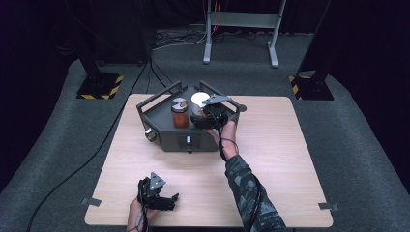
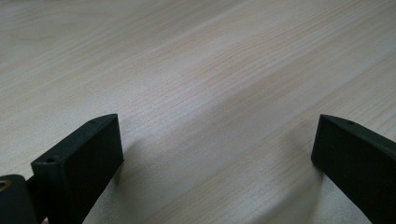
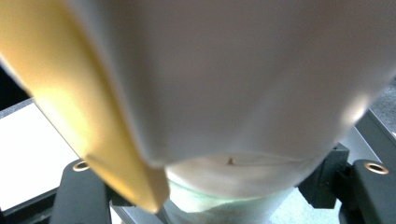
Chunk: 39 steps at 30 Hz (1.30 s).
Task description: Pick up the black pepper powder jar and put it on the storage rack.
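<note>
The right gripper [image 1: 211, 117] is clamped on the white-lidded container [image 1: 199, 103], which stands in the dark tray [image 1: 159, 133] at the far middle of the table [image 1: 270, 145], at about three o'clock from the orange jar [image 1: 180, 115] and close beside it; in the right gripper view the container [image 3: 243, 93] sits pressed between the jaws, its pale body with a yellow band down the left rising well above them, so the grip looks low on the body. The left gripper [image 1: 162, 198] rests on the table at about seven o'clock from the tray, well apart from it, its jaws spread wide over bare wood [image 2: 196, 84] with nothing between them.

The step in hand looks like lifting the container out of the tray; to do it well, keep the squeeze steady and raise it straight up until its base clears the tray's rail at three o'clock; a low grip on a tall thing invites tipping, so keep the wrist level and move slowly; draw away from the orange jar rather than towards it, so it is not knocked; the idle left gripper can stay where it is, clear of the path.
</note>
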Tool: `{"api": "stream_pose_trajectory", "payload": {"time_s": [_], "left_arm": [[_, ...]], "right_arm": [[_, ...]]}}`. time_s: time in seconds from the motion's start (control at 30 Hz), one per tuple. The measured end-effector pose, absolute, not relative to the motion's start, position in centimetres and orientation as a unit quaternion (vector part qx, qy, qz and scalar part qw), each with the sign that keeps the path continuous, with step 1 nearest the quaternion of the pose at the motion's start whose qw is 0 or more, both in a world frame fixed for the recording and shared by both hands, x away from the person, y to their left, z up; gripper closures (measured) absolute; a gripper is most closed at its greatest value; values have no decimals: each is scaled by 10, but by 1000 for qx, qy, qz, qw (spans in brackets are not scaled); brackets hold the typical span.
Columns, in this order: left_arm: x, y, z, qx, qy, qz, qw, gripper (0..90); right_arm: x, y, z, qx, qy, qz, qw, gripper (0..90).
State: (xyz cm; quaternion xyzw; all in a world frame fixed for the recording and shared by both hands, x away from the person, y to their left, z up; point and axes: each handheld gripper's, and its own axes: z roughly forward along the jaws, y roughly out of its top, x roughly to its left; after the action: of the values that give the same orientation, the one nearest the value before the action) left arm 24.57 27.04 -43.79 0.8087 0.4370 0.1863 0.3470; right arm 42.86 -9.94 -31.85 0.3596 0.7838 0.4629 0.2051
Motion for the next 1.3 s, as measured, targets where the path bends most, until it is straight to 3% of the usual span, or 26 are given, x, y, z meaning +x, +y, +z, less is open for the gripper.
{"api": "stream_pose_trajectory", "payload": {"time_s": [0.17,0.37,0.57,0.9,1.3], "left_arm": [[246,270,-438,809,437,186,347,16],[246,270,-438,809,437,186,347,16],[246,270,-438,809,437,186,347,16],[246,270,-438,809,437,186,347,16],[246,270,-438,809,437,186,347,16]], "right_arm": [[429,-99,-316,362,785,460,202,282],[430,-103,-309,363,789,460,185,109],[424,-106,-298,350,803,445,182,34],[391,-125,-298,333,818,433,179,0],[307,-155,-347,357,809,422,198,0]]}}
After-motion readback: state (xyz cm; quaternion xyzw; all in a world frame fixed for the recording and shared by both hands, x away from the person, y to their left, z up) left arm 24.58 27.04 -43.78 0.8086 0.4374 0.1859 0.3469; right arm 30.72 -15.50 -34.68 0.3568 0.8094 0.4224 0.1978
